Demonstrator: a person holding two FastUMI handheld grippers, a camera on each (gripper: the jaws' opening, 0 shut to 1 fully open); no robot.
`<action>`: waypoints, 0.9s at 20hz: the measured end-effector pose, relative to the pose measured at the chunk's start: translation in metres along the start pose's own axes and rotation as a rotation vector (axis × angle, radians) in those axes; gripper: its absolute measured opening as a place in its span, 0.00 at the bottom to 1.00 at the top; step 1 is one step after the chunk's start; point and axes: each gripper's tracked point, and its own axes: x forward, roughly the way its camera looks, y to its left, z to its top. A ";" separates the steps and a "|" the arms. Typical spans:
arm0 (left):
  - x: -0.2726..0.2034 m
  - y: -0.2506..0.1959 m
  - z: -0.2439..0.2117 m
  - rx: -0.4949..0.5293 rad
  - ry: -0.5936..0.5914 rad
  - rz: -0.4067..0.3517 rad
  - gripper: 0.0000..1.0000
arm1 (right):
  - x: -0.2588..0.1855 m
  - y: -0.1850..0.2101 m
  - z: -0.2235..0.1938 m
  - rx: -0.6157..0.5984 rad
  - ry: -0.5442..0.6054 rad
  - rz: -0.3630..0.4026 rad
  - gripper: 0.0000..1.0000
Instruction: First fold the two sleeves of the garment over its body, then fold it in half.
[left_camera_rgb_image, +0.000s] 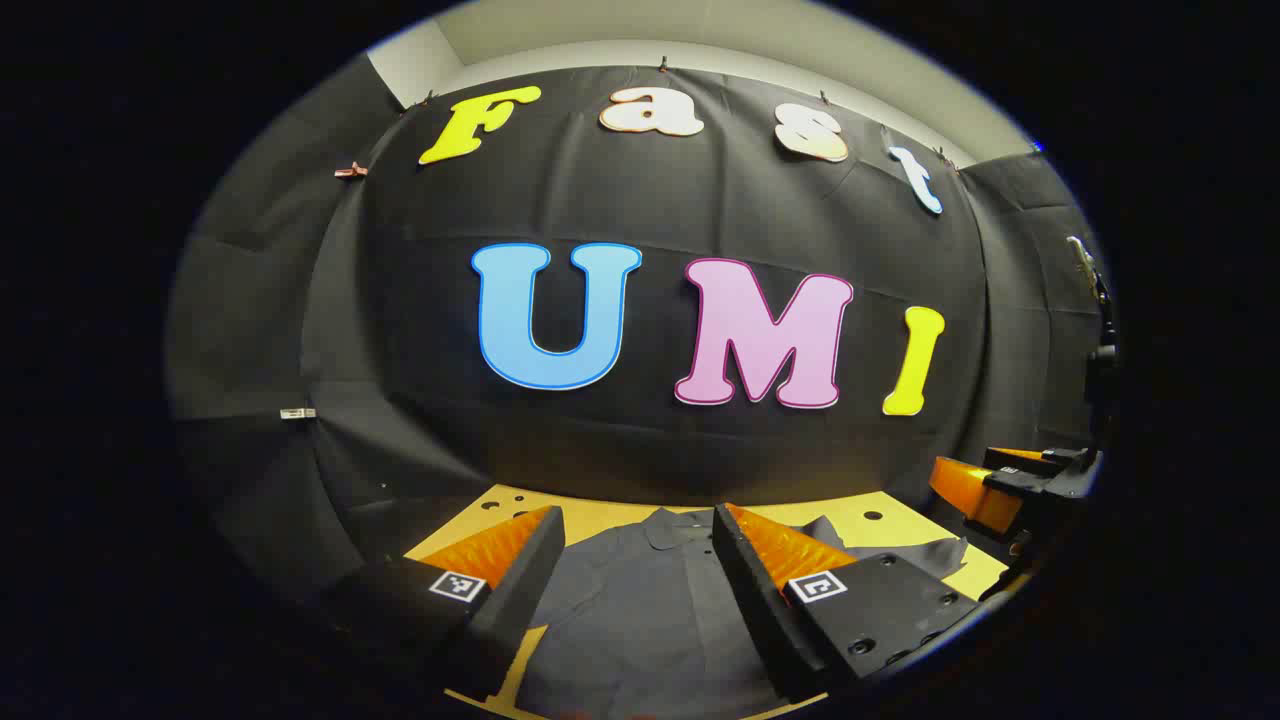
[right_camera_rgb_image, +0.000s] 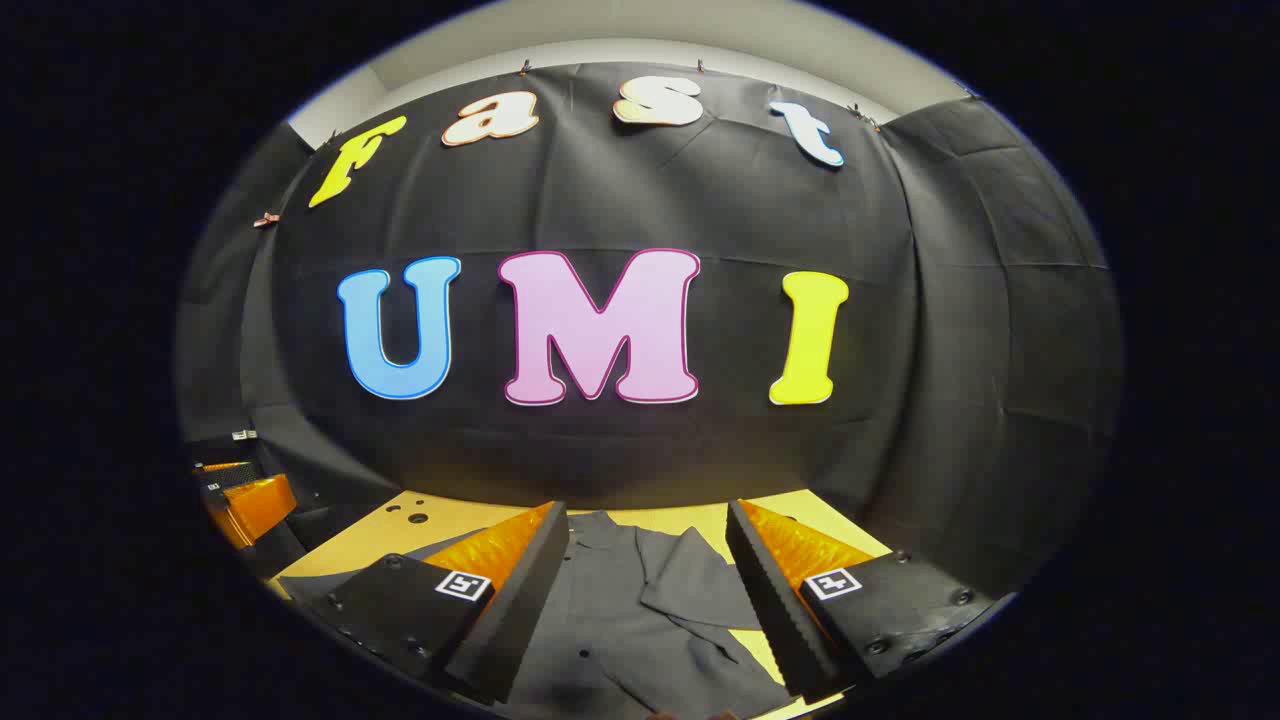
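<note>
Hovering above the table (left_camera_rgb_image: 900, 510), left gripper (left_camera_rgb_image: 635, 545) has jaws spread wide, gripping nothing; dark garment (left_camera_rgb_image: 640, 610) lies flat at 6 o'clock between its fingers, collar toward 12. Right gripper (right_camera_rgb_image: 648, 540) likewise wide apart and empty, garment at 6 o'clock, one sleeve (right_camera_rgb_image: 700, 580) lying across the body. Other gripper sits at 3 o'clock in left gripper view.

A yellow table (left_camera_rgb_image: 905, 507) with small dark holes (right_camera_rgb_image: 417, 518) lies across the bottom of both views. Black cloth (left_camera_rgb_image: 700, 200) hangs behind it, clipped along its top edge below a pale wall (right_camera_rgb_image: 640, 30).
</note>
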 end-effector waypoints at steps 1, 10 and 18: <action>0.000 0.000 0.002 0.001 0.002 0.001 0.94 | 0.001 0.000 0.000 0.002 0.003 0.002 0.98; 0.016 0.007 0.001 0.042 0.010 0.036 0.94 | 0.020 -0.005 -0.006 -0.004 0.031 0.015 0.98; 0.024 -0.001 -0.010 0.061 0.040 0.045 0.94 | 0.045 -0.039 -0.033 0.000 0.094 -0.032 0.98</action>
